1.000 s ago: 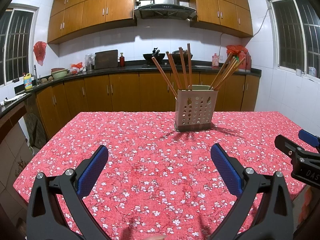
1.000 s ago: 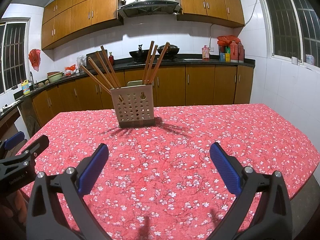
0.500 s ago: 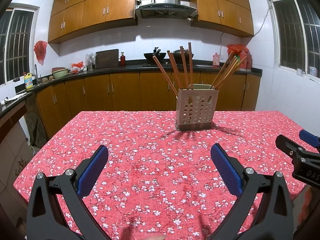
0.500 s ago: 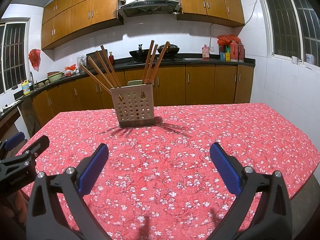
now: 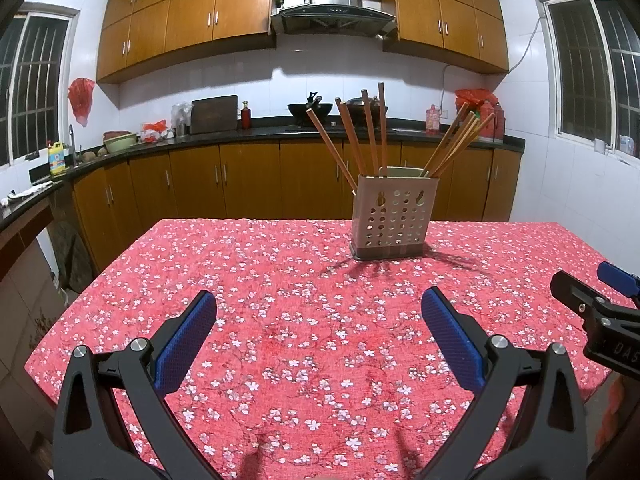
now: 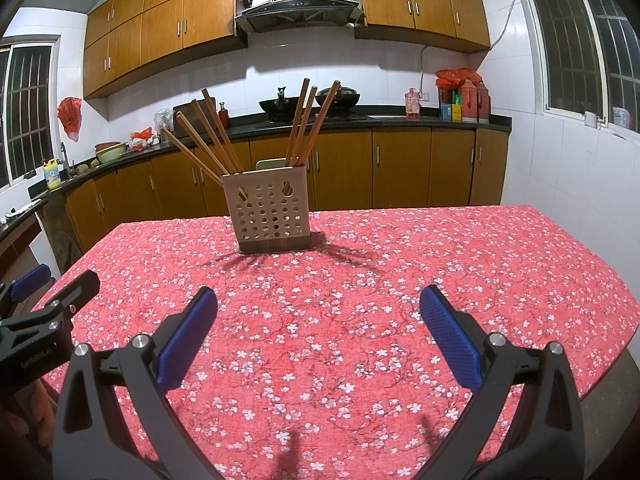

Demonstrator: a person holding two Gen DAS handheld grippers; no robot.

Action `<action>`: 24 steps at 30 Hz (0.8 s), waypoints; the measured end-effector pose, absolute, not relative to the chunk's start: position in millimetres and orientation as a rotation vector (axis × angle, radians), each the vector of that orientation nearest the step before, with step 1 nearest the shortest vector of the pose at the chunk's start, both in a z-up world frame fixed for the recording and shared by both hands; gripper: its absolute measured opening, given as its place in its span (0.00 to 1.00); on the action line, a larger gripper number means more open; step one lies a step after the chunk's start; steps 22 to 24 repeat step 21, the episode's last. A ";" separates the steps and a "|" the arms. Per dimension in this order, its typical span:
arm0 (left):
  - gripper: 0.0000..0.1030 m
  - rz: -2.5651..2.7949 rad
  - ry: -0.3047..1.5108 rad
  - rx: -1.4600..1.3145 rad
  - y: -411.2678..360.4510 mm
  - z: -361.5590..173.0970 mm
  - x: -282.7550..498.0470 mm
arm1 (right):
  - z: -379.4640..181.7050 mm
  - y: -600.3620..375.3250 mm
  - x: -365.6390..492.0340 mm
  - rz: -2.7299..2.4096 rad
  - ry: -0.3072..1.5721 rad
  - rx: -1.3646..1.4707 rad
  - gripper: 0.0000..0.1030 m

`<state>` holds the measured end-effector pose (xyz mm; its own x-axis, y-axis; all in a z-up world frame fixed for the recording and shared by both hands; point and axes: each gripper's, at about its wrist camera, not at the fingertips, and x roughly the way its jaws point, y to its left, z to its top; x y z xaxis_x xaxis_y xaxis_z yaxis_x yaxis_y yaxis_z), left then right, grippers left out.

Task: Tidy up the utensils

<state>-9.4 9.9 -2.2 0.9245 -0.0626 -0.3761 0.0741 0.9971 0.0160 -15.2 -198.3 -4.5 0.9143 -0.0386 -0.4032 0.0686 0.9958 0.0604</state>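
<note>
Red tablecloth: chopsticks upright in holder.

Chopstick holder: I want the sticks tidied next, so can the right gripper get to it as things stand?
Probably yes. The right gripper is open and empty, and only bare tablecloth lies between it and the chopstick holder; the left gripper is off to the side.

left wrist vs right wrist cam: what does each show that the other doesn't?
Left wrist only: the right gripper at its right edge, open, and four chopsticks fanned on the holder's right side.

Right wrist only: the left gripper at its left edge, open, and just three chopsticks visible on that side.

Both: the perforated chopstick holder upright on the red floral tablecloth, each camera's own blue-padded fingers spread and empty, kitchen counter behind.
</note>
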 end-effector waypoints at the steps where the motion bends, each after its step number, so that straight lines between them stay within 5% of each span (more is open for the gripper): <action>1: 0.98 -0.071 0.386 0.029 9.7 -2.6 -10.2 | -5.1 -197.8 -15.2 -0.055 0.414 0.074 0.96; 24: 0.98 -0.070 0.393 0.024 13.9 2.4 -6.3 | -5.0 -198.4 -14.4 -0.054 0.415 0.075 0.96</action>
